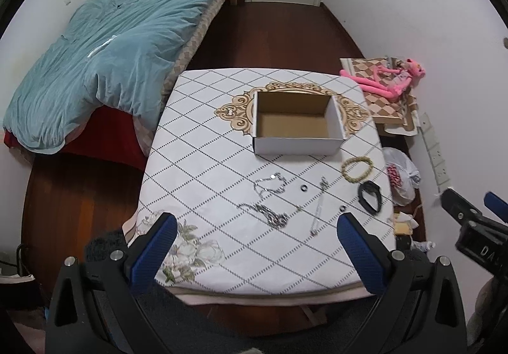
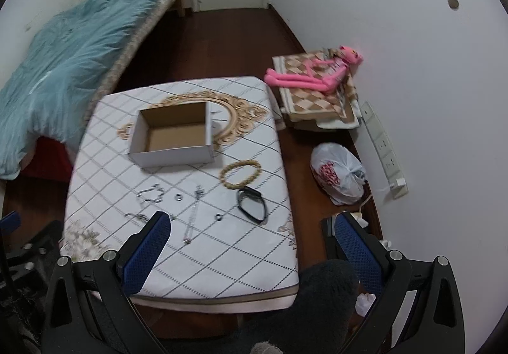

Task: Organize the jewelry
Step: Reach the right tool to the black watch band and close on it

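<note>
An open, empty cardboard box (image 1: 297,122) (image 2: 173,138) stands on the table (image 1: 197,163) (image 2: 247,258). In front of it lie a beaded bracelet (image 1: 357,169) (image 2: 240,174), a black band (image 1: 370,195) (image 2: 252,204), silver chains (image 1: 270,185) (image 2: 149,193), another chain (image 1: 270,214), a thin necklace (image 1: 319,206) (image 2: 193,214) and two small rings (image 1: 304,187) (image 2: 218,217). My left gripper (image 1: 257,228) is open and empty above the table's near edge. My right gripper (image 2: 250,227) is open and empty, near the table's front right; it also shows in the left wrist view (image 1: 470,204).
A bed with a teal quilt (image 1: 104,62) (image 2: 57,68) stands left of the table. A pink plush toy (image 1: 384,77) (image 2: 317,74) lies on a checkered stack at the right wall. A white plastic bag (image 1: 401,176) (image 2: 339,174) and a power strip (image 2: 382,150) are on the floor.
</note>
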